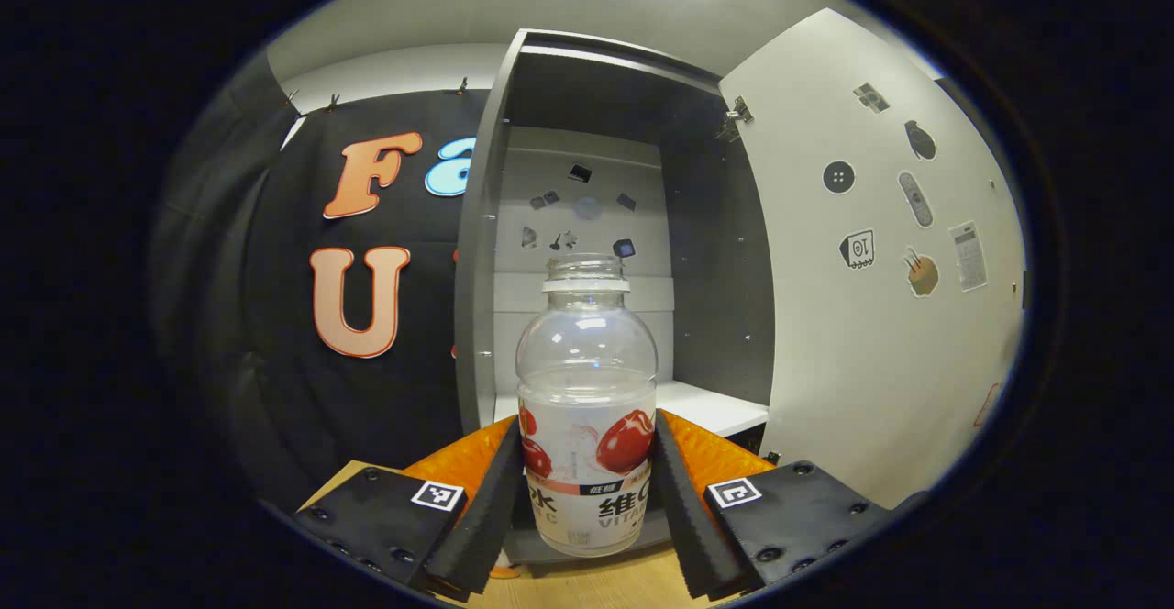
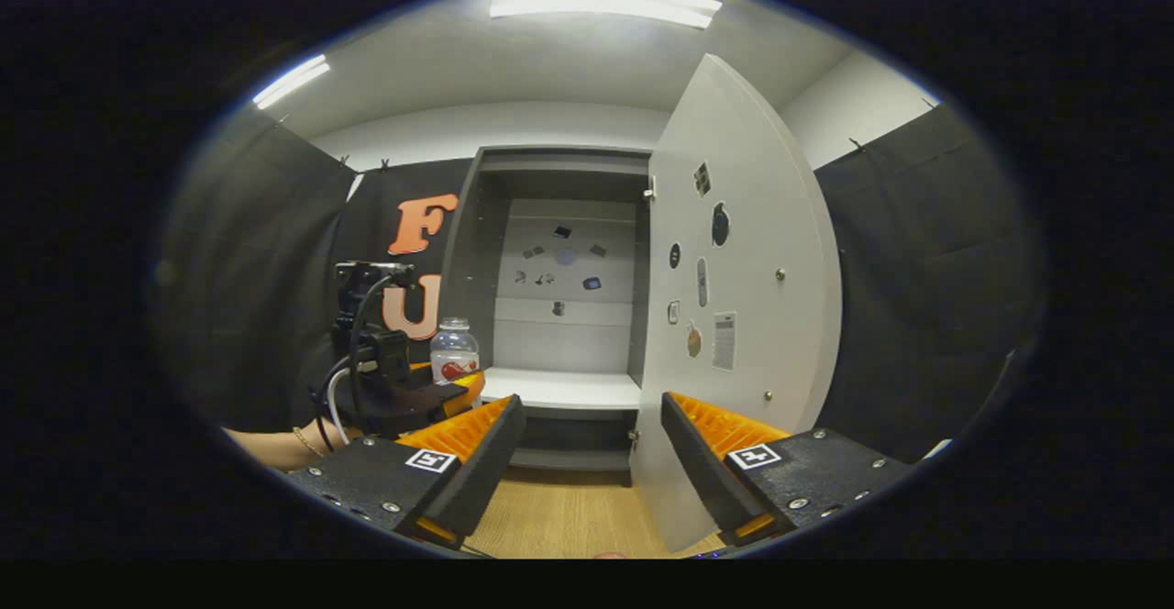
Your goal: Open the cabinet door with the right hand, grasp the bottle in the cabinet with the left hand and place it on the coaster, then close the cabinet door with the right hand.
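Observation:
A clear bottle [image 1: 587, 389] with a white label showing red fruit and no cap stands upright between the fingers of my left gripper [image 1: 587, 430], which is shut on its lower half. It is held in front of the open grey cabinet [image 1: 587, 187], just above the wooden table [image 1: 596, 581]. In the right gripper view the bottle [image 2: 454, 348] and the left gripper [image 2: 461, 382] are at the left, before the cabinet's left wall [image 2: 468, 260]. My right gripper [image 2: 592, 403] is open with nothing between its fingers, facing the cabinet shelf [image 2: 564, 389], beside the open door [image 2: 743, 315].
The white door [image 1: 871, 315], with several stickers on it, swings out to the right. A person's forearm [image 2: 275, 444] with a bracelet holds the left gripper, cables trailing from it. Wooden table [image 2: 569, 508] stretches in front of the cabinet.

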